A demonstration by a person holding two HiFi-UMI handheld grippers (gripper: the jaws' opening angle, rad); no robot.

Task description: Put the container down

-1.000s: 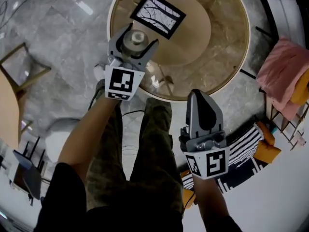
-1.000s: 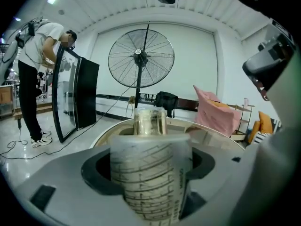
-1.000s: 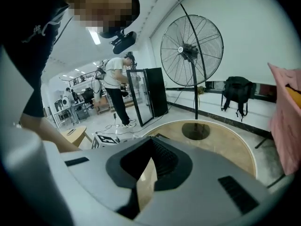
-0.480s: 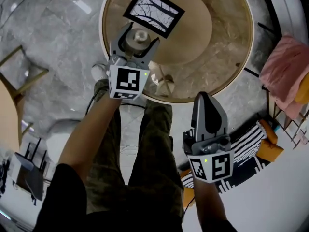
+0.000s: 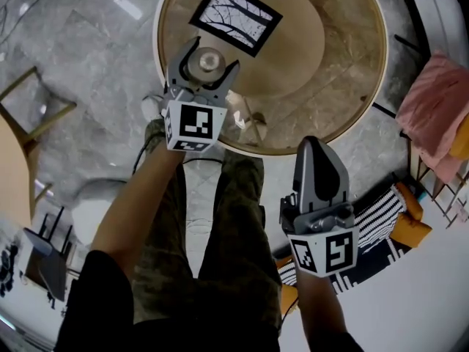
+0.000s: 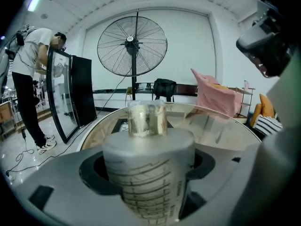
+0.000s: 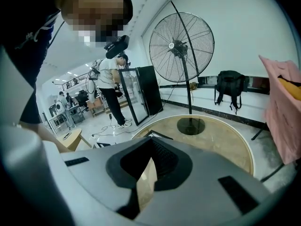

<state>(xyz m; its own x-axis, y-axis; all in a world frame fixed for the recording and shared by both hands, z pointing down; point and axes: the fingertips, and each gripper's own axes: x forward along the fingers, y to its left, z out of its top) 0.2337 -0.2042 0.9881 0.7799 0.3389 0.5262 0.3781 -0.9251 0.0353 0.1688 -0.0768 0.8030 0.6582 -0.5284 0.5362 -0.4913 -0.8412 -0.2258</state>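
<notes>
A translucent container (image 5: 207, 63) with printed measuring lines and a small round cap stands upright between the jaws of my left gripper (image 5: 209, 56). That gripper is shut on the container and holds it in the air over the near edge of the round glass table (image 5: 352, 116). In the left gripper view the container (image 6: 148, 166) fills the middle, with its gold-tinted cap (image 6: 147, 118) on top. My right gripper (image 5: 316, 149) hangs lower right, off the table and above the floor, shut with nothing in it; its jaws (image 7: 149, 166) meet in front of the camera.
A black-framed picture of branches (image 5: 234, 17) lies on the table beyond the container. A pink cloth (image 5: 432, 108) on a rack and a striped cushion (image 5: 377, 222) are at the right. A wooden chair (image 5: 33, 112) is at the left. A standing fan (image 6: 132, 44) and a person (image 6: 28, 74) are behind the table.
Almost nothing: the view has shifted slightly and the left gripper, still holding the container, stays over the table's near edge. The right gripper has drifted a little to the right.
</notes>
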